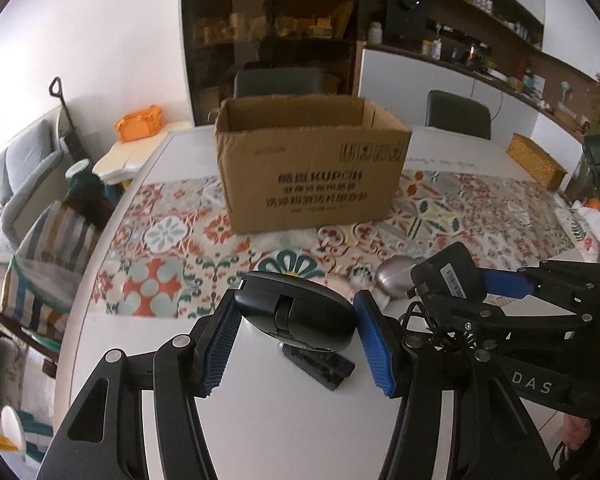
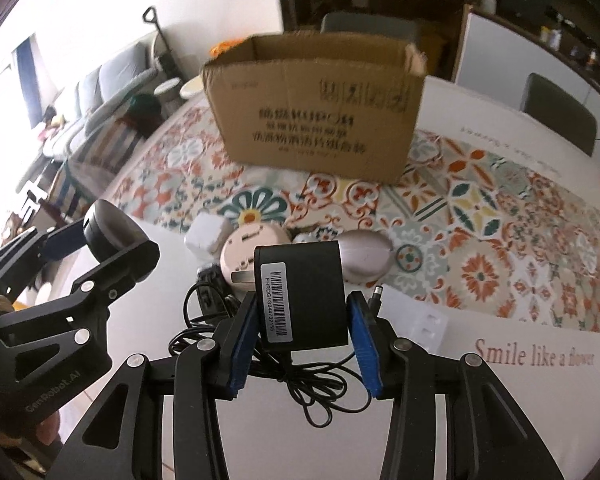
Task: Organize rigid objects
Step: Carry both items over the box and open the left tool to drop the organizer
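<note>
My left gripper (image 1: 296, 312) is shut on a black computer mouse (image 1: 296, 314), held above the white table; it also shows in the right wrist view (image 2: 114, 234). My right gripper (image 2: 302, 316) is shut on a black power adapter (image 2: 302, 290) with a barcode label, its thin cable (image 2: 320, 384) dangling to the table; the adapter also shows in the left wrist view (image 1: 448, 276). An open cardboard box (image 1: 308, 164) stands ahead on the patterned mat (image 2: 480, 216), also in the right wrist view (image 2: 320, 112).
On the table lie a silver oval object (image 2: 366, 256), a pink round device (image 2: 248, 254), a white cube (image 2: 206, 236) and a small black block (image 1: 320, 364). A wicker basket (image 1: 538, 160) sits far right. Chairs (image 1: 458, 114) stand behind the table.
</note>
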Demonstrator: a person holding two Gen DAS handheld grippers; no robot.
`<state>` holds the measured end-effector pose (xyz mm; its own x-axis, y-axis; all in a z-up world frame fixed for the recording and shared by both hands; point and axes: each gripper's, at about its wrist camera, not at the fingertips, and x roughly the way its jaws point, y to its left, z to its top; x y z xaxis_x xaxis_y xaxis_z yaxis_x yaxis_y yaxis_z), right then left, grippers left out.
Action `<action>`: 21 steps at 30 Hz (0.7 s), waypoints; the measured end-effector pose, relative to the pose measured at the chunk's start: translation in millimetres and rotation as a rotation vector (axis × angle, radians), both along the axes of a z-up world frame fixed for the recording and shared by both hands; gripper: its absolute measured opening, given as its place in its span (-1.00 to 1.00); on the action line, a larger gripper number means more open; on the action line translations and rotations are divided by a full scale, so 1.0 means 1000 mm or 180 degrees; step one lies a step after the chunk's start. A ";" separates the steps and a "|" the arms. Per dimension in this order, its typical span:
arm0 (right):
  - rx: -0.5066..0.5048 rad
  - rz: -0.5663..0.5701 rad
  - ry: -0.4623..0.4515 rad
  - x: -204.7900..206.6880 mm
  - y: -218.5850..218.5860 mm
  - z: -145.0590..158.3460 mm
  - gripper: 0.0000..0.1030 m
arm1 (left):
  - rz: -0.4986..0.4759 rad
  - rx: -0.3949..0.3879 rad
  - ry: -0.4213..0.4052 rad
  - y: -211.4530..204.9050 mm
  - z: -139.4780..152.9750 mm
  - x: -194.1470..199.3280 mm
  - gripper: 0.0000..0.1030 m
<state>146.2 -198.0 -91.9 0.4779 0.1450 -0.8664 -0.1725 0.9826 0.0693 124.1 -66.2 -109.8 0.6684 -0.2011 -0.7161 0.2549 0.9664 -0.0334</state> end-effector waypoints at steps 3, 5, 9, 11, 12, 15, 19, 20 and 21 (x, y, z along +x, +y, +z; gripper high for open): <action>0.0020 -0.0083 -0.0115 -0.002 -0.002 0.013 -0.15 | -0.0052 -0.0027 -0.0067 0.001 0.012 0.004 0.12; 0.0032 -0.0142 -0.0218 -0.002 -0.002 0.025 -0.15 | -0.0068 -0.0039 -0.0108 0.002 0.018 0.006 0.12; 0.0053 -0.0220 -0.0380 0.001 -0.001 0.040 -0.15 | -0.0100 -0.0119 -0.0198 0.005 0.034 0.016 0.12; 0.0053 -0.0240 -0.0472 0.005 0.001 0.049 -0.15 | -0.0109 -0.0128 -0.0245 0.005 0.041 0.022 0.12; 0.0046 -0.0251 -0.0527 0.008 0.002 0.054 -0.15 | -0.0118 -0.0123 -0.0282 0.006 0.045 0.025 0.12; 0.0045 -0.0277 -0.0646 0.013 0.004 0.065 -0.15 | -0.0126 -0.0132 -0.0376 0.007 0.055 0.032 0.12; 0.0069 -0.0300 -0.0767 0.022 0.005 0.077 -0.15 | -0.0133 -0.0080 -0.0505 0.009 0.067 0.038 0.12; 0.0078 -0.0297 -0.0796 0.024 0.006 0.080 -0.15 | -0.0138 -0.0077 -0.0519 0.009 0.069 0.041 0.12; 0.0077 -0.0303 -0.0833 0.027 0.007 0.084 -0.15 | -0.0142 -0.0076 -0.0539 0.010 0.072 0.043 0.12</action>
<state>173.2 -191.4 -8.2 0.6973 0.1078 -0.7086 -0.0947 0.9938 0.0580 166.7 -56.6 -37.8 0.7692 -0.2489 -0.5886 0.3015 0.9534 -0.0092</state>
